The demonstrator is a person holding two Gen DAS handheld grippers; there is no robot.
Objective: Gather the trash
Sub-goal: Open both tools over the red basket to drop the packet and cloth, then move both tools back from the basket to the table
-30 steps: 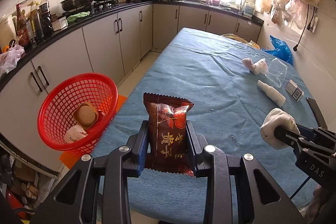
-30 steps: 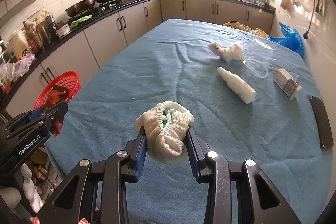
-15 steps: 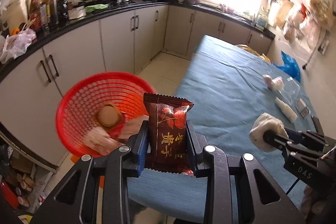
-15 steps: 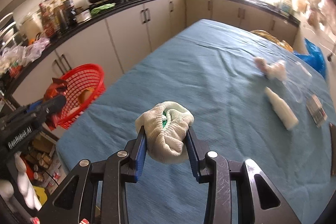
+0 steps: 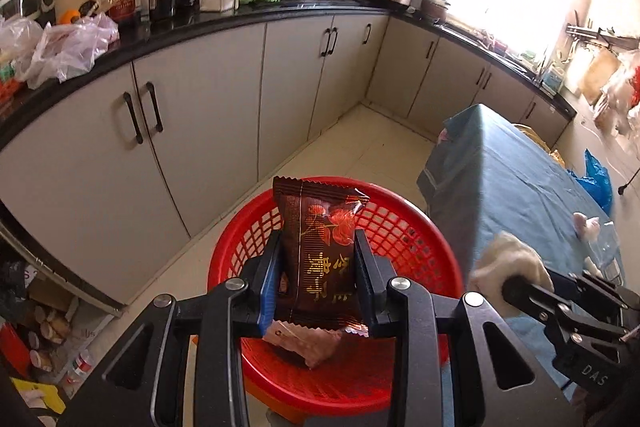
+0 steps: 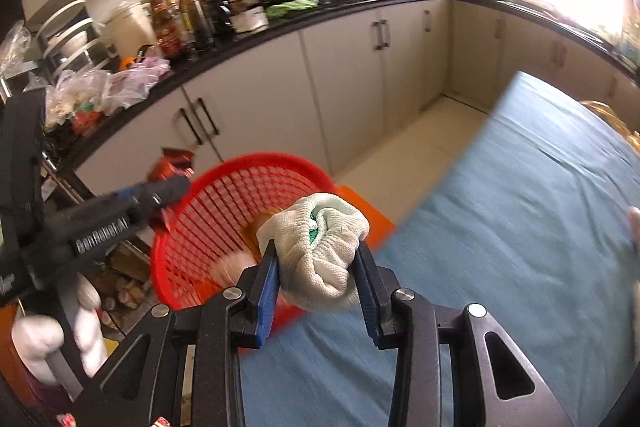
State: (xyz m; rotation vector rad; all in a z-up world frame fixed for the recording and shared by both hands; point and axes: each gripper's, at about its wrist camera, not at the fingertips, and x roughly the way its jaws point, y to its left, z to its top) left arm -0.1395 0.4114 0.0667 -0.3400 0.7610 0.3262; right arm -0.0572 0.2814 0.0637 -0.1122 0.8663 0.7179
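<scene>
Left gripper clamped snack packet over red basket holding some trash, right gripper pinched balled glove beside it, neither dropped, table items remained.

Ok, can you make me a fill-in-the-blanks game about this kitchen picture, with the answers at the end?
1. The left gripper holds a dark brown snack ______ over the basket.
2. The basket is the colour ______.
3. The right gripper squeezes a balled-up white ______ between its fingers.
4. The table wears a ______ cloth.

Answers: packet, red, glove, blue
</scene>
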